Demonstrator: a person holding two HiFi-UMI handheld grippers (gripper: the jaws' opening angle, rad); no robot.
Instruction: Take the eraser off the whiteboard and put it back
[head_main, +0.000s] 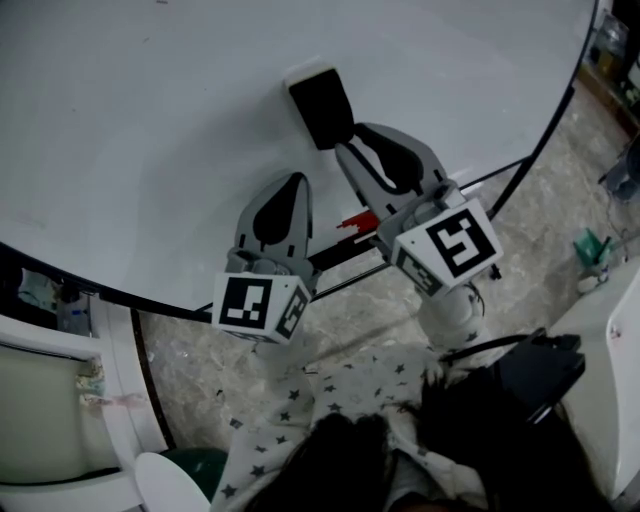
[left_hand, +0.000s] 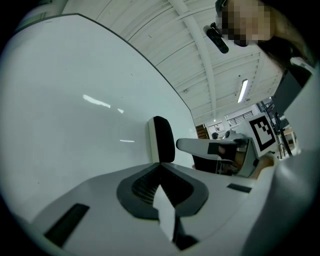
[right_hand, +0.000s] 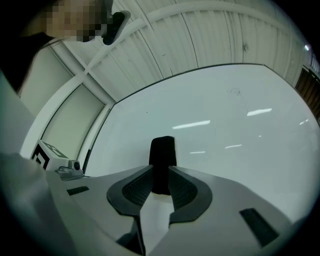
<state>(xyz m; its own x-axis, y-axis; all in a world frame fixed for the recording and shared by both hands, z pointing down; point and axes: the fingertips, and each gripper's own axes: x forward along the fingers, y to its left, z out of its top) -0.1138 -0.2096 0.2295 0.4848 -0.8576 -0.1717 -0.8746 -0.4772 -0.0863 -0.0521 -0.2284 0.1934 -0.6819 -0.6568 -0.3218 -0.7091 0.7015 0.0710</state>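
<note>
My left gripper (head_main: 296, 182) hangs clenched and empty at 7 o'clock of the black eraser (head_main: 320, 105), clear of the work, while my right gripper (head_main: 343, 143) clamps that eraser's lower end from 5 o'clock, apparently to lift it off the whiteboard (head_main: 150, 120), where it sits flat.

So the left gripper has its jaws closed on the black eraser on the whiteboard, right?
No: the right gripper has its jaws closed on the black eraser on the whiteboard, as the right gripper view shows. The left gripper is shut and empty.
</note>
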